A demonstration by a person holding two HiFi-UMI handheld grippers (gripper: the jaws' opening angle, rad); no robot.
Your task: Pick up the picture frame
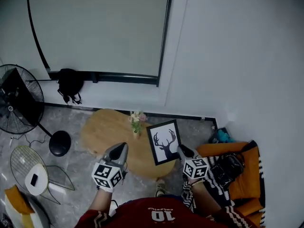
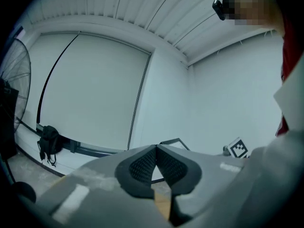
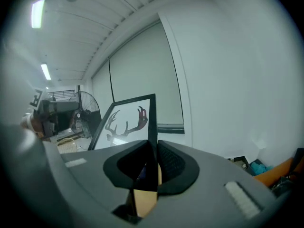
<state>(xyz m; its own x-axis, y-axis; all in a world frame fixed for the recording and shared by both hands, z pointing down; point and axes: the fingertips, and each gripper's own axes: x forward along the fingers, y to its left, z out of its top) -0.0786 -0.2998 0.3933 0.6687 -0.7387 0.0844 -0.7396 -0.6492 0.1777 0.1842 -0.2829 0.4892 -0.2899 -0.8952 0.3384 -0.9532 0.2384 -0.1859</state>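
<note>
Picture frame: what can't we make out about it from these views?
Head view: gap between picture frame and table; the steep downward look hides it.
Right gripper view: frame's lower edge, behind the right gripper.
Left gripper view: most of the frame, behind the left gripper; one corner shows.
All views: frame's back.

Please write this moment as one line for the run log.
right gripper: shut on picture frame edge | left gripper: shut, empty | frame position: held over table
</note>
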